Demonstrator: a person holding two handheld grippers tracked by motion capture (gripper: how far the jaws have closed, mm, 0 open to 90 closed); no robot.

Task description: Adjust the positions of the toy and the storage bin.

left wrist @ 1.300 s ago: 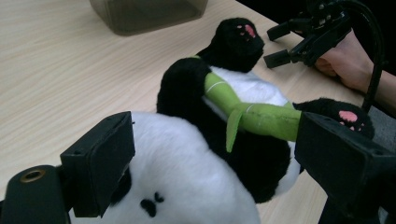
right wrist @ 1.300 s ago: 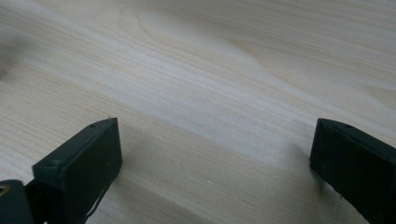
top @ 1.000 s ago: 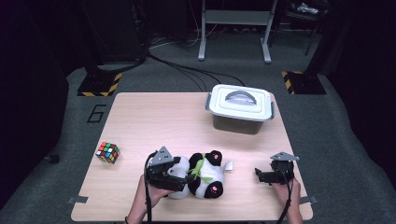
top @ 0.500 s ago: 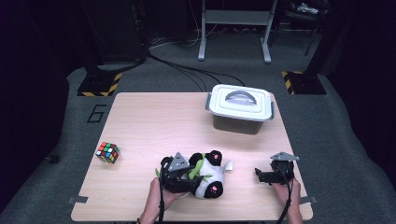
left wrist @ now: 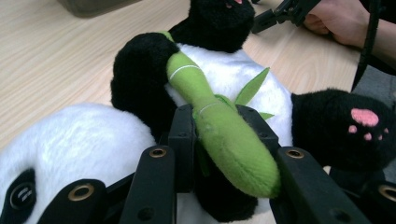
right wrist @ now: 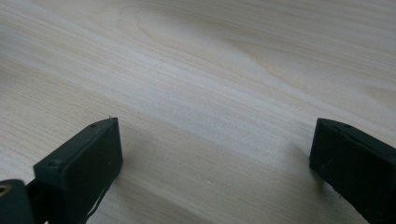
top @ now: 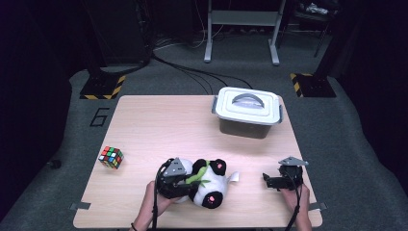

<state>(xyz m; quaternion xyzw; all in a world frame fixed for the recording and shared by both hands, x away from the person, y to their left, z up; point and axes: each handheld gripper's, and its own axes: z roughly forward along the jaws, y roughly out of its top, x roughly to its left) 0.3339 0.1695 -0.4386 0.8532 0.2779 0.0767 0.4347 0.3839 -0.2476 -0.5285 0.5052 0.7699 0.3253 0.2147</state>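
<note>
**Left tongs closing on the panda's bamboo**

The left gripper (left wrist: 219, 135) has just been closing its jaws, and between them is the green bamboo stick (left wrist: 219, 135) of the plush panda (top: 208, 183). In the left gripper view the two black jaws stand tight on both sides of this stick and their pads press its soft felt. The stick is a thick rounded tube of fuzzy fabric with thin pale rings sewn around it, and flat pointed leaves stand out just behind the jaws. The panda lies on the table (top: 159, 125) directly under and in front of the left tongs. Its fur is fluffy, white on the body and black on the limbs, and one black paw with pink pads is just to the right of the jaws.

The right gripper (top: 274, 182) rests on the pale wood well apart from the toy, its flat black jaws wide apart with bare grained board between them.

Far ahead of the right tongs stands a grey plastic box (top: 248, 111) with a smooth lid and a curved handle. To the left of the left tongs, apart, sits a colourful puzzle cube (top: 111, 157).
</note>
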